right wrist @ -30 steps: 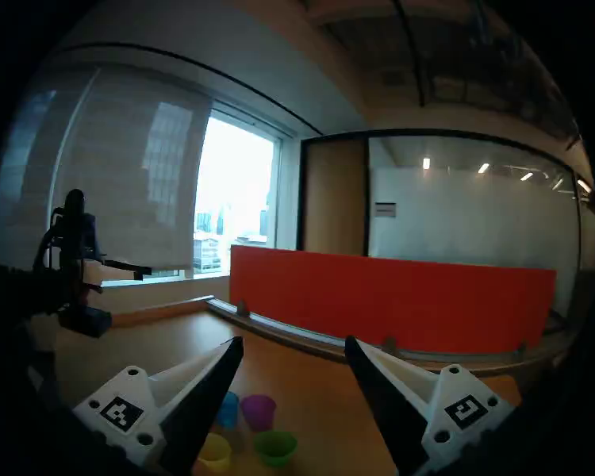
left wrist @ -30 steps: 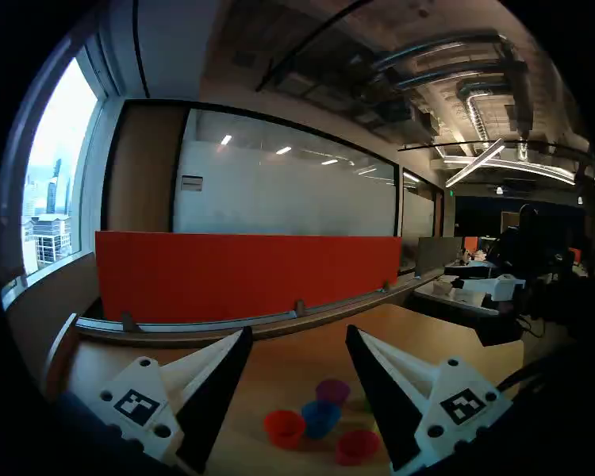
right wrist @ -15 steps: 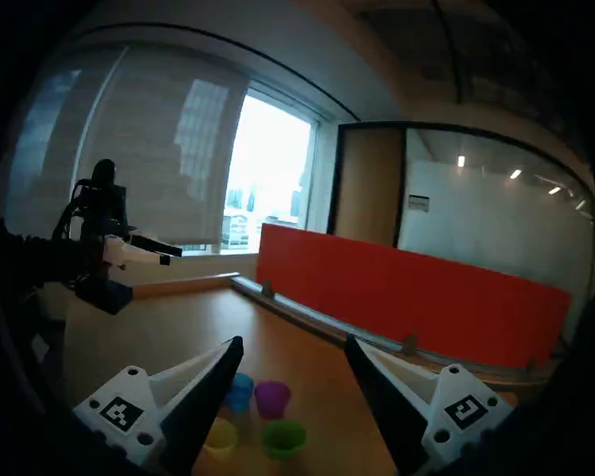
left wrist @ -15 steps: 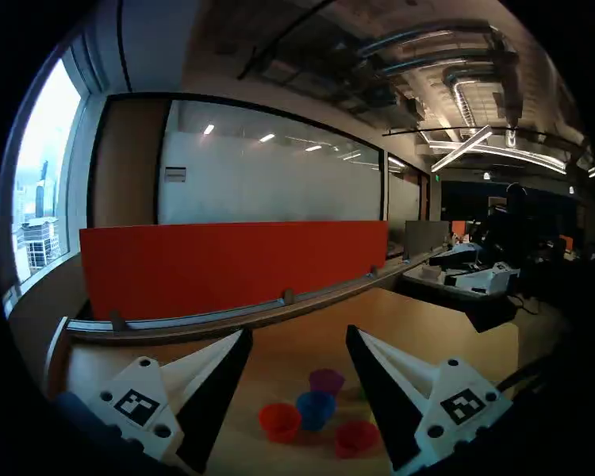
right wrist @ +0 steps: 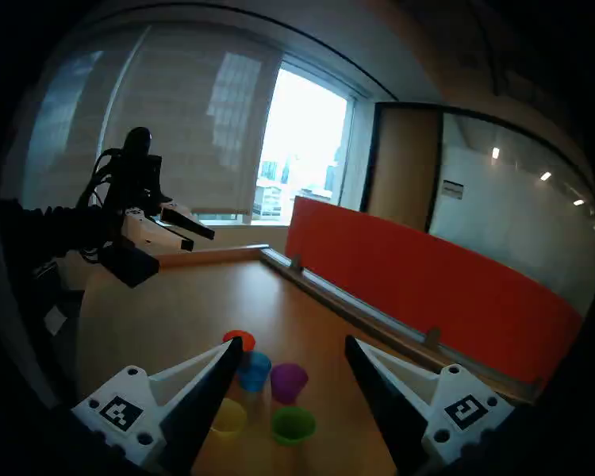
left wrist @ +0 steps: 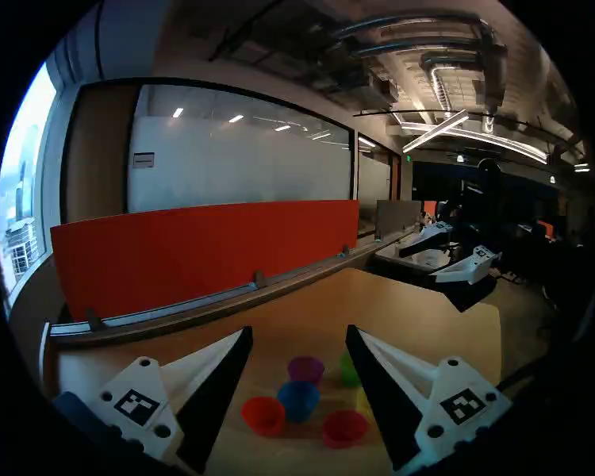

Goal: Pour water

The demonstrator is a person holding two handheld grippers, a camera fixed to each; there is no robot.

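Several small coloured cups stand clustered on the wooden table. In the left gripper view I see a purple cup (left wrist: 306,369), a blue cup (left wrist: 298,399), an orange-red cup (left wrist: 263,414), a red cup (left wrist: 344,427) and a green cup (left wrist: 350,370). My left gripper (left wrist: 298,333) hovers open above and short of them, nothing between its fingers. In the right gripper view the blue cup (right wrist: 254,370), purple cup (right wrist: 288,381), green cup (right wrist: 292,424), yellow cup (right wrist: 228,417) and a red cup (right wrist: 238,339) lie below my open right gripper (right wrist: 292,341). No cup is touched.
An orange divider panel (left wrist: 202,250) with a metal rail runs along the table's far edge (right wrist: 424,278). The right gripper (left wrist: 448,254) shows beyond the table's right corner, and the left gripper (right wrist: 166,226), held by a dark-sleeved arm, shows at the far left. A bright window (right wrist: 305,159) lies behind.
Both views have swung sideways and tipped down a little. The cups sit higher and fuller in each view, and each opposite gripper has come further into sight. The jaws have stayed open.
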